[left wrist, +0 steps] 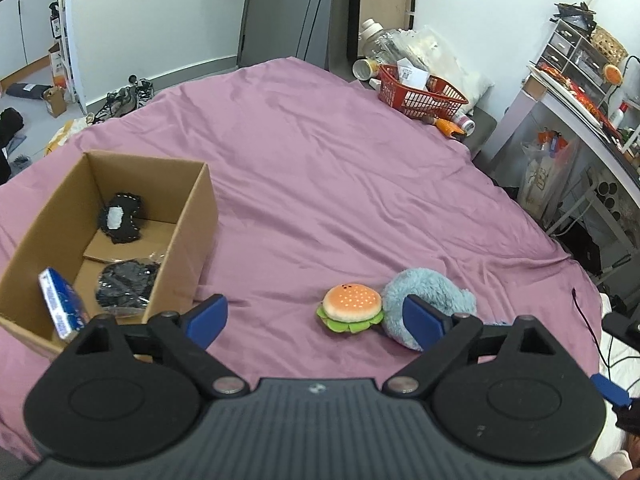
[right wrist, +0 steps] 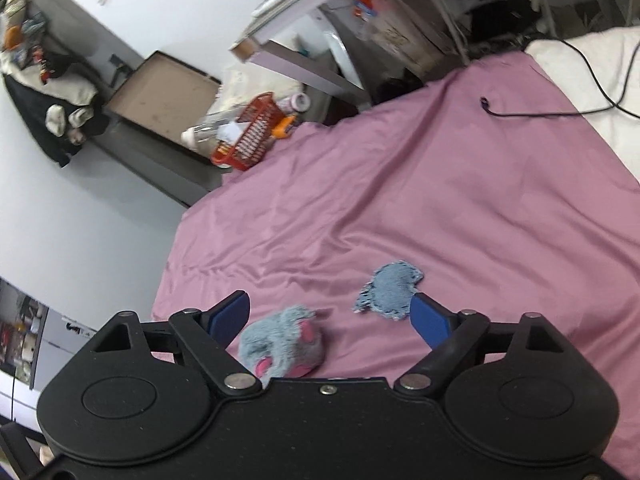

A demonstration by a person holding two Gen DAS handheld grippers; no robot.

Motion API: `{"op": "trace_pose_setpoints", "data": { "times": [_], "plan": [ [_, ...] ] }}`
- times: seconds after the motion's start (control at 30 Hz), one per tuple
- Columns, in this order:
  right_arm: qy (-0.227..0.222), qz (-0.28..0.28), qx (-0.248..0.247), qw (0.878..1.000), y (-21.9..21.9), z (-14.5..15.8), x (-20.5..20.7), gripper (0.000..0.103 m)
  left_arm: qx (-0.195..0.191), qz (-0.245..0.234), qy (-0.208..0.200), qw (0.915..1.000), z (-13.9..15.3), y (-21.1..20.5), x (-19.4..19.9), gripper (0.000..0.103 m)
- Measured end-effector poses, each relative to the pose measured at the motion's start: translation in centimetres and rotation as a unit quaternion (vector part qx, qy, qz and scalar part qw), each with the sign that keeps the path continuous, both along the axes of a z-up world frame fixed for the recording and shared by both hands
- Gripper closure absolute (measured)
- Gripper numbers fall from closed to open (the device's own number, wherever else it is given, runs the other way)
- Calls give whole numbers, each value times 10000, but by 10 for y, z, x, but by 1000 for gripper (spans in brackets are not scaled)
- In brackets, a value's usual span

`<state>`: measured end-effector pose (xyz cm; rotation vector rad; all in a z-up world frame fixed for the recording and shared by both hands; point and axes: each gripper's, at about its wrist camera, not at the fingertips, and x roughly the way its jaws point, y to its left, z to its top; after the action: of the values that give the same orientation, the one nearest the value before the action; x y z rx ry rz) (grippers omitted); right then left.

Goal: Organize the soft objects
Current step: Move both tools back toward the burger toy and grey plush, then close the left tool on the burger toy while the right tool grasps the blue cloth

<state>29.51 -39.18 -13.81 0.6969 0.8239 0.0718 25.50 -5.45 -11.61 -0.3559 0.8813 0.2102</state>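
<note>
In the left wrist view, a plush burger [left wrist: 351,307] and a fluffy blue plush [left wrist: 434,295] lie side by side on the purple bed sheet [left wrist: 320,184]. A cardboard box [left wrist: 191,216] at left holds black soft items [left wrist: 120,218] and a blue pack [left wrist: 63,307]. My left gripper [left wrist: 316,318] is open and empty, just short of the burger. In the right wrist view, a grey-blue plush with pink paws [right wrist: 282,346] and a flat blue fabric piece [right wrist: 390,290] lie on the sheet. My right gripper [right wrist: 330,318] is open and empty above them.
A red basket [left wrist: 420,94] with bottles and bags sits at the bed's far corner. A cluttered desk [left wrist: 576,92] stands to the right. A black cable [right wrist: 532,110] lies on the sheet and white bedding. Shoes are on the floor at far left.
</note>
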Motion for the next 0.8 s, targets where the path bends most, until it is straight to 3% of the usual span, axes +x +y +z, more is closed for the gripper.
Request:
{"op": "trace_pose_setpoints", "data": {
  "times": [0.2,0.43,0.67,0.8],
  "plan": [
    [373,-106,164,9991,-2,-24,16,30,-297,191,129,9993,-25,4,19,16],
    [684,-132,97,9975,6,-42,40,36,-674,352,371,9964,-54,7,41,27],
    [950,-190,167,9952,7,-60,54,41,-944,453,643,9924,-81,8,63,27],
    [1162,-357,456,9915,0,-75,60,44,-1110,479,741,9899,-93,5,71,27]
  ]
}}
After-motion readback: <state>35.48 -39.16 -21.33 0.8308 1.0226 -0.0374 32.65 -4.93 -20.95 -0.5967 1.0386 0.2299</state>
